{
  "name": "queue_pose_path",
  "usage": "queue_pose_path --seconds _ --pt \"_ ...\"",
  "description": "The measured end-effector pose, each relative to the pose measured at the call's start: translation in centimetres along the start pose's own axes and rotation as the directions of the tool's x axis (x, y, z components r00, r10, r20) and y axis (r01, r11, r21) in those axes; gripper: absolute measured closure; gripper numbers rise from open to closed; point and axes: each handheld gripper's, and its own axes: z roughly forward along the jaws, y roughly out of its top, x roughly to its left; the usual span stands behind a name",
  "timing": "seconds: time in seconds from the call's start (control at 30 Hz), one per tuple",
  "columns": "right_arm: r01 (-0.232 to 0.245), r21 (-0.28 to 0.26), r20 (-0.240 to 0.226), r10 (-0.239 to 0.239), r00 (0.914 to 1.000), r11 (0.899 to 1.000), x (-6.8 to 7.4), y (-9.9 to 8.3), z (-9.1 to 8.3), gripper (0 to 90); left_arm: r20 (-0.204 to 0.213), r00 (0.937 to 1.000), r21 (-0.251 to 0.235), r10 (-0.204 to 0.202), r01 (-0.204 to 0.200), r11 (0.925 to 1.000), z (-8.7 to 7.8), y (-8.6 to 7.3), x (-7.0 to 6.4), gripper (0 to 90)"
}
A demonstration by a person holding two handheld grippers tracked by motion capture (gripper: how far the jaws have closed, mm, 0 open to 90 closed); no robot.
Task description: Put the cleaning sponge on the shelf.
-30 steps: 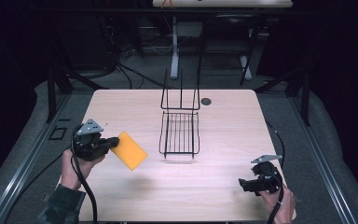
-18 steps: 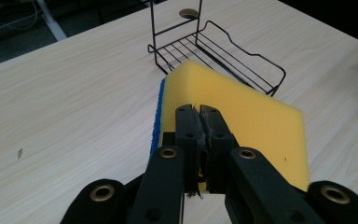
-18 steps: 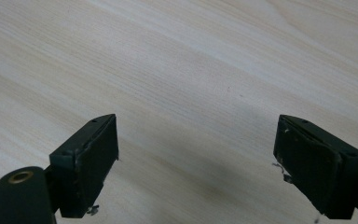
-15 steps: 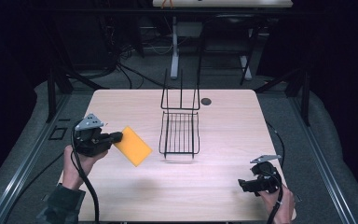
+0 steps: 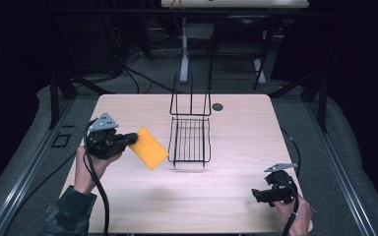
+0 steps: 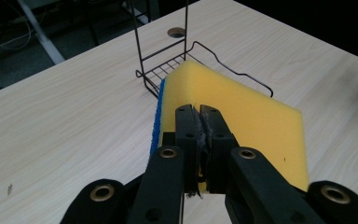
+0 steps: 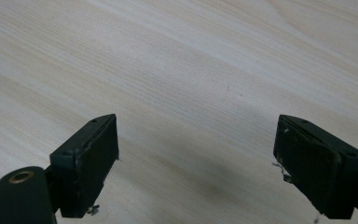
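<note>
Across the high view, a pale wood-grain tabletop (image 5: 226, 196) spans the field, with dark floor and stand legs beyond its 12 o'clock edge. Near centre, slightly toward 12 o'clock, stands a black wire rack (image 5: 191, 140): a flat gridded tray with two upright loops rising at its far end. A small round hole (image 5: 217, 106) lies in the tabletop just beside the rack, at about 1 o'clock from it.

At 9 o'clock, the left tool (image 5: 128, 140) is held in a hand (image 5: 86, 164) with a dark sleeve; its jaws are closed together, clamped on one edge of a yellow sponge (image 5: 148, 148). The sponge is carried clear of the tabletop, tilted, just beside the rack's 9 o'clock side. In the left gripper view the sponge (image 6: 242, 112) shows a blue layer along one edge and extends toward the rack (image 6: 177, 70).

At 5 o'clock, the right tool (image 5: 256, 195) sits low near the tabletop edge; in the right gripper view its jaws stand wide apart over bare wood (image 7: 191, 70), holding nothing.
</note>
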Motion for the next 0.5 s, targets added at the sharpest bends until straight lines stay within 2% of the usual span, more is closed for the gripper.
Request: queue_pose_path --seconds 0.33,0.5 --pt "-0.005 -0.001 -0.005 0.005 1.0000 1.000 0.1 0.0 0.1 13.7 -0.006 0.9998 -0.020 0.018 -0.018 0.9996 1.0 1.3 -0.5 87.0" --pt "-0.003 -0.001 -0.003 0.003 1.0000 1.000 0.0 0.0 0.1 13.7 -0.011 0.9999 -0.033 0.010 -0.010 0.9994 1.6 1.8 -0.4 87.0"
